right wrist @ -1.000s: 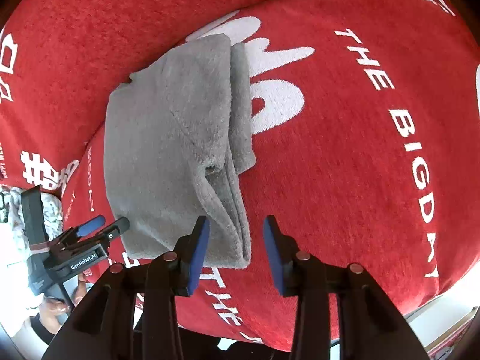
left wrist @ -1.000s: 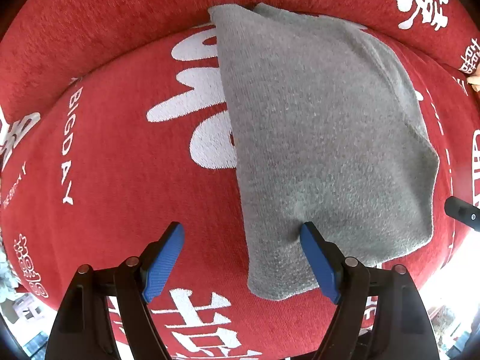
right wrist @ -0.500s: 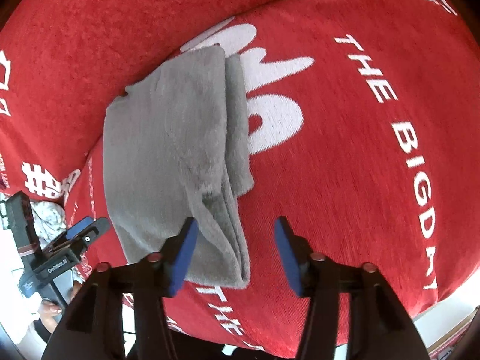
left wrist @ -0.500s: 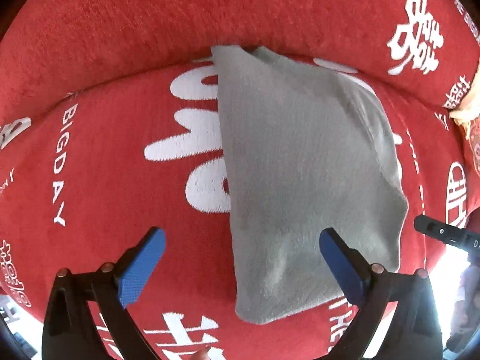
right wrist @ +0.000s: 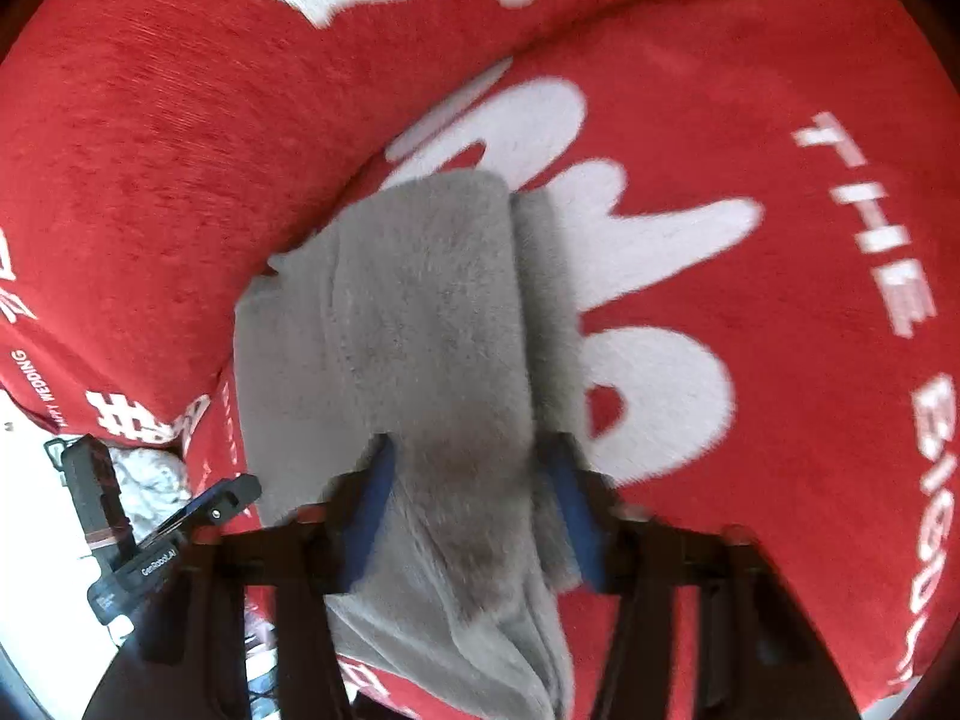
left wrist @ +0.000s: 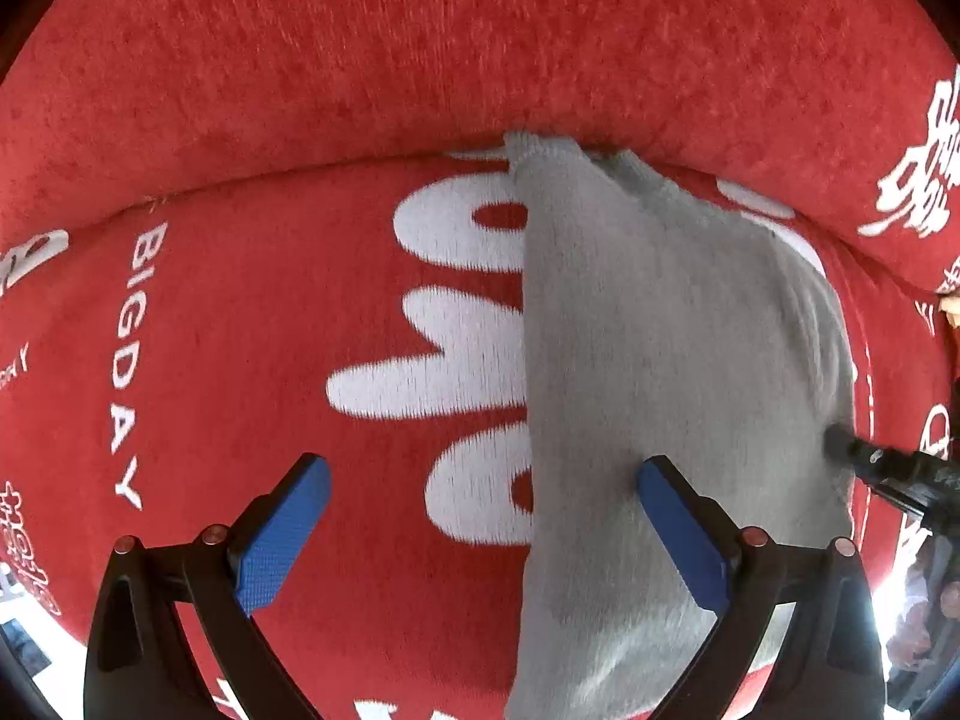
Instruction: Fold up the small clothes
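Note:
A grey folded cloth (left wrist: 660, 372) lies on the red seat cushion (left wrist: 252, 360), with one end against the backrest. My left gripper (left wrist: 483, 534) hangs wide open above the cloth's left edge; its right pad is over the grey fabric and its left pad over red, holding nothing. In the right wrist view the cloth (right wrist: 420, 312) shows a doubled fold along its right side. My right gripper (right wrist: 471, 498) straddles the near end of the cloth, and its jaws are closing on the fabric bunched between the blue pads. The picture there is blurred.
The red backrest (left wrist: 480, 48) rises just behind the cloth. The black tip of my right gripper (left wrist: 888, 468) shows in the left wrist view, and my left gripper (right wrist: 156, 534) in the right wrist view. White crumpled fabric (right wrist: 144, 474) lies beyond the cushion's edge.
My left gripper opened fully and slid left, now straddling the cloth's left edge. My right gripper moved down and forward, from beside the near end to astride it.

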`<state>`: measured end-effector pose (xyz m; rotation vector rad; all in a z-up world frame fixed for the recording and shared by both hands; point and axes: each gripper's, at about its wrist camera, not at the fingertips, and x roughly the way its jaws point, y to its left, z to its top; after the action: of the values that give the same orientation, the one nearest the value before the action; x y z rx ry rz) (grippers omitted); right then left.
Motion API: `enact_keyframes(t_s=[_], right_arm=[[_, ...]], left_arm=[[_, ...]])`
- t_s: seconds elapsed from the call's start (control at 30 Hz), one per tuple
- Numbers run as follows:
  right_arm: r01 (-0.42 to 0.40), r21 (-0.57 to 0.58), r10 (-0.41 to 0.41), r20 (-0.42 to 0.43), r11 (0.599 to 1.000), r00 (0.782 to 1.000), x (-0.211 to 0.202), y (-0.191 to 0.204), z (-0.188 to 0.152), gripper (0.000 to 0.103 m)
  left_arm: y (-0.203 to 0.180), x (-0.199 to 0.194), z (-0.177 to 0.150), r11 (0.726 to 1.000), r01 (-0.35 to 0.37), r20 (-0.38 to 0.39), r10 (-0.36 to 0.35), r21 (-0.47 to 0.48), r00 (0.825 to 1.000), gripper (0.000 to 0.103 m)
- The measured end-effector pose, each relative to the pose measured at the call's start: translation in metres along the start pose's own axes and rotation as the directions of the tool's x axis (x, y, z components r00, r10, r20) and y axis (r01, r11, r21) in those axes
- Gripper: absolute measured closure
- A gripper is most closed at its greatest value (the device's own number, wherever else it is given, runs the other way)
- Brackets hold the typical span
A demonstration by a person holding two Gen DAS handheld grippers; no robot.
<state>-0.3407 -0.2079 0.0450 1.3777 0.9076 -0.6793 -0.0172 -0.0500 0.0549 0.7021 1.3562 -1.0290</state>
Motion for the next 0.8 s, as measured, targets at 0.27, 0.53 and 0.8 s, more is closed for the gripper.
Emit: enact_keyframes(t_s=[0.27, 0.53, 0.8], right_arm=[[0.148, -0.088, -0.145, 0.036, 0.985, 0.989, -0.005, 0.0, -0.009, 0.095], [0.064, -0.043, -0.063, 0.026, 0.997, 0.998, -0.028, -0.012, -0.01, 0.07], [-0.164, 0.06, 0.167, -0.049, 0.985, 0.985, -0.013, -0.047, -0.004, 0.033]], left_arm=[[-0.005, 0.009, 0.007, 0.999, 0.032, -0.013, -0.032, -0.004, 0.999, 0.0], [0.0, 0.01, 0.017, 0.996, 0.083, -0.042, -0.082, 0.023, 0.996, 0.0], [0.0, 0.036, 0.021, 0.947, 0.322, -0.178, -0.318, -0.011, 0.931, 0.0]])
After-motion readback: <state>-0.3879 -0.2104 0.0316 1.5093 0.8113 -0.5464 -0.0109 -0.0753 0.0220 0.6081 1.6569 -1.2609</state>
